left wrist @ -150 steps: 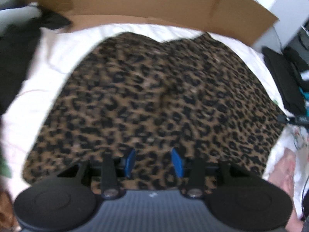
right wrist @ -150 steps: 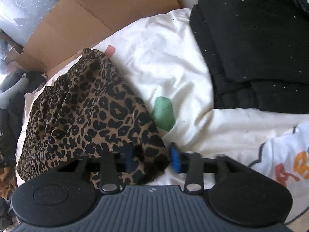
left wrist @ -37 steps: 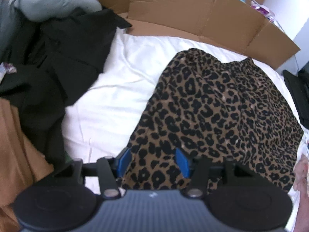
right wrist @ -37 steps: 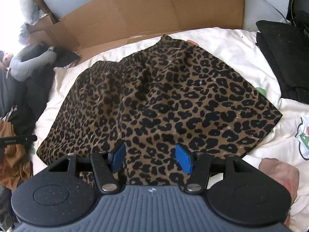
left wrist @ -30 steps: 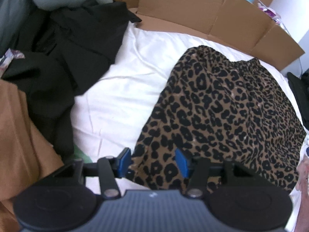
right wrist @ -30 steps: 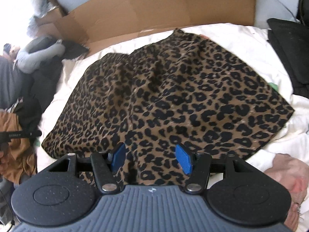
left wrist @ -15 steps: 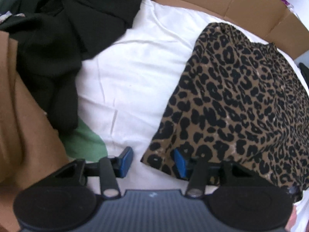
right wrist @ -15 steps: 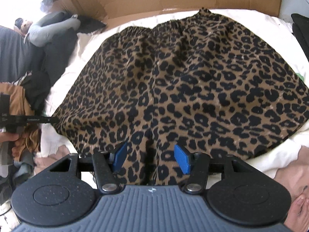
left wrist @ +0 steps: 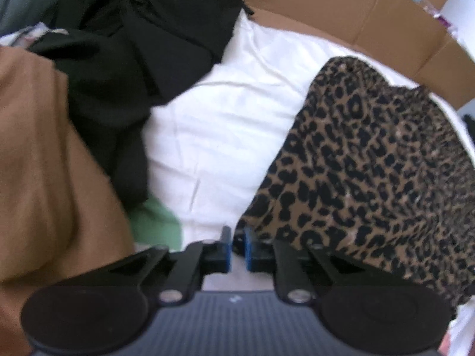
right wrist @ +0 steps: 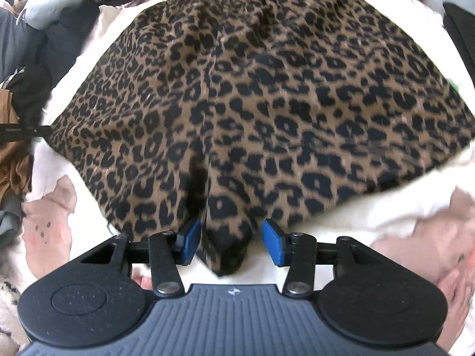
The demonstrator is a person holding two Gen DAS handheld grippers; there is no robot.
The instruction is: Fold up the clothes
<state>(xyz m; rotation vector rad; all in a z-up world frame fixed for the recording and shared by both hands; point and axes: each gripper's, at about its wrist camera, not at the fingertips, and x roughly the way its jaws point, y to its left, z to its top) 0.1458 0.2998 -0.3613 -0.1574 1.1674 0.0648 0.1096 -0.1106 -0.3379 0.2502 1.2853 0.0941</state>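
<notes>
A: Where are the shorts [right wrist: 267, 95]?

B: Spread flat on the white sheet [left wrist: 225, 136]. The left gripper [left wrist: 236, 247] is closing on their near-left hem corner; I can't tell if it's pinched. The right gripper [right wrist: 230, 237] is closing around the middle hem, not pressing.

A: Then bite both hems deep before lifting evenly.

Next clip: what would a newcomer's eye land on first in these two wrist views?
The leopard-print shorts spread flat on the white bedding, filling the right wrist view. Next, the right gripper, jaws closing around the near hem at the crotch, pads not yet pressing, and the left gripper, closing at the shorts' near left corner. A heap of black clothes lies upper left in the left view.
</notes>
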